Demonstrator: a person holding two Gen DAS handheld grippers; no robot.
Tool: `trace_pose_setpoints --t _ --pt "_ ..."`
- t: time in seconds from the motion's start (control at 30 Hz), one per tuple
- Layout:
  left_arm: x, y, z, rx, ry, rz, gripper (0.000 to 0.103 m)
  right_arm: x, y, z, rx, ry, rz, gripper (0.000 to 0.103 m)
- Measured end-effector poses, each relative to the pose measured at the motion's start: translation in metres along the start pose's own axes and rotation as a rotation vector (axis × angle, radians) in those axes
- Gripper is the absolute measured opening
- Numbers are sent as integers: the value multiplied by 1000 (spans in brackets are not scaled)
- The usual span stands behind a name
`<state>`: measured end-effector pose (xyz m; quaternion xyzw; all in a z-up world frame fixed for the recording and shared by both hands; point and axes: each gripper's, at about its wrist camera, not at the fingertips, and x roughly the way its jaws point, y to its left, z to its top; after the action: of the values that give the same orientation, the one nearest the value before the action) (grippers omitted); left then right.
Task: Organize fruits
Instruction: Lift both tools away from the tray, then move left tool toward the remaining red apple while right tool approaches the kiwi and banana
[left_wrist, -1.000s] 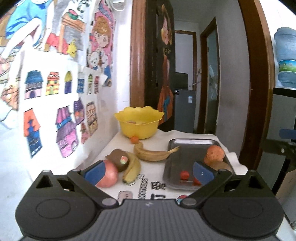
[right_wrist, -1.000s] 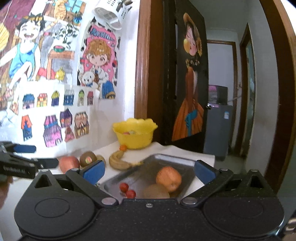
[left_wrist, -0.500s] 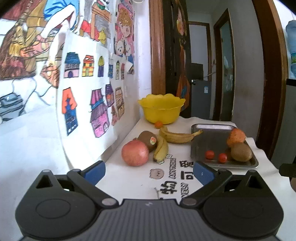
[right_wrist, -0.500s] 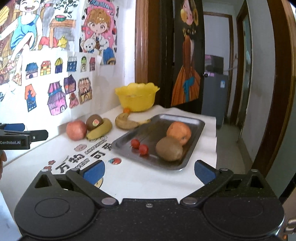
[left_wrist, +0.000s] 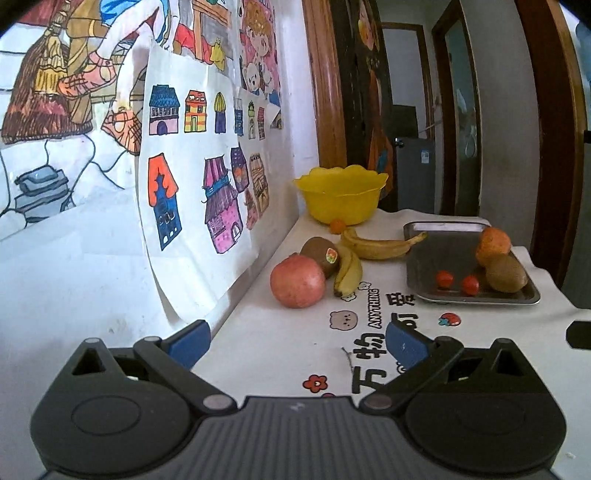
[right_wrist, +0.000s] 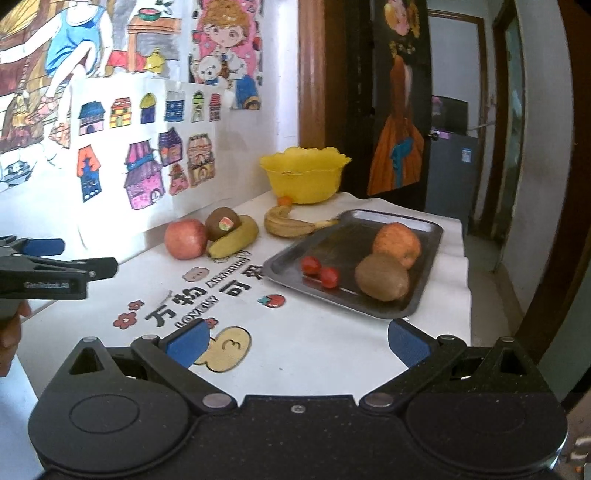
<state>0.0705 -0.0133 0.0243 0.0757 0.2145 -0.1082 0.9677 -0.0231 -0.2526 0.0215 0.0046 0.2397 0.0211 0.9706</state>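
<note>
On the white printed tablecloth a metal tray (right_wrist: 424, 225) (left_wrist: 436, 240) holds an orange (right_wrist: 397, 243), a brown kiwi (right_wrist: 382, 282) and two cherry tomatoes (right_wrist: 319, 271). Left of the tray lie a red apple (left_wrist: 297, 280) (right_wrist: 184, 238), a stickered kiwi (left_wrist: 321, 254), two bananas (left_wrist: 376, 245) (right_wrist: 234, 242) and a small orange fruit (left_wrist: 337, 226). A yellow bowl (left_wrist: 341, 194) (right_wrist: 304, 173) stands at the back. My left gripper (left_wrist: 297, 341) is open at the near left, well short of the apple. My right gripper (right_wrist: 295, 341) is open in front of the tray. Both hold nothing.
A wall with coloured drawings (left_wrist: 192, 155) runs along the table's left side. A wooden door frame (right_wrist: 312, 92) and dark doorway lie behind the bowl. The table's right edge (right_wrist: 467, 280) drops off beside the tray. My left gripper's arm (right_wrist: 48, 275) shows in the right wrist view.
Both grippers have pulled back from the fruit and tray, so more tablecloth shows in front. The fruits have not moved. Both stay open.
</note>
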Motion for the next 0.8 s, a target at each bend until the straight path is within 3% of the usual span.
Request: trace_pose_setpoints --t 0.2,0.37,0.57,0.8 --pt "18 2 7 29 22 13 103 2 7 23 -65 -111 117 102" --pt "33 -3 12 46 27 14 103 18 2 54 -88 -186 163 102" --pt "56 -5 21 68 30 18 103 71 -5 91 -55 -146 234 102" --pt "87 -5 27 92 48 11 103 156 -2 118 -6 -25 291 102"
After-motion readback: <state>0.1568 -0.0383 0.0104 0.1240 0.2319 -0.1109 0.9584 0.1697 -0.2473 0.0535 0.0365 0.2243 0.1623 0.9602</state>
